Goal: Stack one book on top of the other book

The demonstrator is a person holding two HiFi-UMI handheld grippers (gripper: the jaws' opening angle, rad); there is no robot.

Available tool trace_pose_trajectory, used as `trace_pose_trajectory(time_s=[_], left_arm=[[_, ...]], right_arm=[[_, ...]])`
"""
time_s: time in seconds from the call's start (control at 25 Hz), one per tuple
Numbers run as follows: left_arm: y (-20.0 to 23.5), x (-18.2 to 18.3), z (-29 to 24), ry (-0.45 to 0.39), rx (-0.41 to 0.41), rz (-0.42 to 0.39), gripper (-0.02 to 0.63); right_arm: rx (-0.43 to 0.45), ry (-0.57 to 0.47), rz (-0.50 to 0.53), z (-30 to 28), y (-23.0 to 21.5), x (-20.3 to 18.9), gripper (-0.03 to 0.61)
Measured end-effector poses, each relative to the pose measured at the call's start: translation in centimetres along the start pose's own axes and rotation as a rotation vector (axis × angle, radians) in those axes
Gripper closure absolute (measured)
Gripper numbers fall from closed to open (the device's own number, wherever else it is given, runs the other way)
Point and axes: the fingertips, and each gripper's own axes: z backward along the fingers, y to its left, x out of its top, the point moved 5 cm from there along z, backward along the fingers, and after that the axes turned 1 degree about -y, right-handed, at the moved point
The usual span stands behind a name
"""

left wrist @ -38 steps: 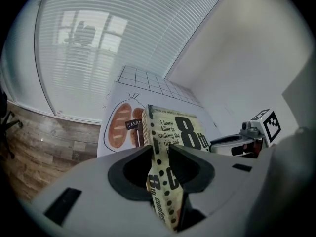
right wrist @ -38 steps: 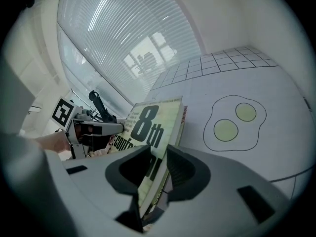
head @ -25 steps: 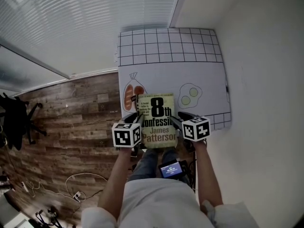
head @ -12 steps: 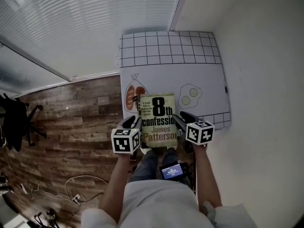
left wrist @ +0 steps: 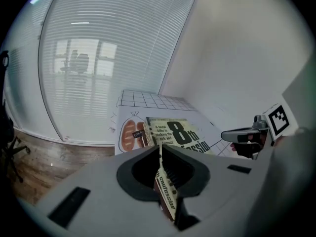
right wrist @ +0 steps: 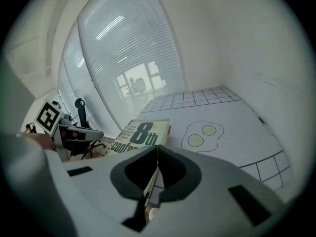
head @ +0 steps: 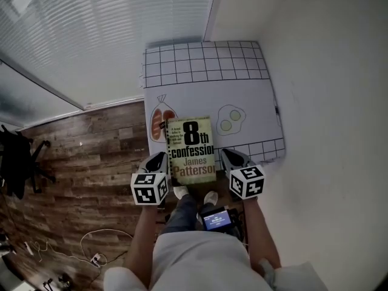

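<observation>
A paperback titled "8th confession" [head: 191, 149] lies flat near the front edge of the white mat [head: 206, 96]. The edge of a second book [left wrist: 146, 138] shows under its left side. My left gripper [head: 156, 160] hovers just off the book's near left corner, clear of it. Its jaws are closing and stand almost together with nothing between them; the book's spine only shows beyond them in the left gripper view. My right gripper [head: 232, 157] hangs off the near right corner, shut and empty.
The mat carries a black grid at the back, a bread drawing [head: 159, 121] and a fried-egg drawing [head: 228, 120]. Wooden floor [head: 91, 150] lies left of the table, a white wall to the right, and window blinds behind.
Both grippers left the book's sides, drew back toward the person and rose. Their jaws went from wide apart to together. The book stays lying on the mat.
</observation>
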Motion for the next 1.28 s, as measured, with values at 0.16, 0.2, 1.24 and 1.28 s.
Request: trace_pose_trajectory(time_s=[0.16, 0.2, 1.24, 1.28], left_arm=[[-0.8, 0.2, 1.6, -0.05, 0.008, -0.013, 0.604], [-1.1, 0.2, 2.0, -0.061, 0.009, -0.015, 0.604], [-18.8, -2.9, 21.2, -0.501, 0.024, -0.275, 0.606], [-19.0, -3.2, 22.0, -0.511, 0.032, -0.269, 0.606]], right_arm=[[-0.013, -0.037, 0.043, 1.8, 0.3, -0.1, 0.571], [-0.018, -0.052, 0.052, 2.4, 0.4, 0.0, 0.571], [-0.046, -0.539, 0.194, 26.5, 6.7, -1.7, 0.572], [-0.039, -0.546, 0.197, 27.0, 7.1, -2.0, 0.572]])
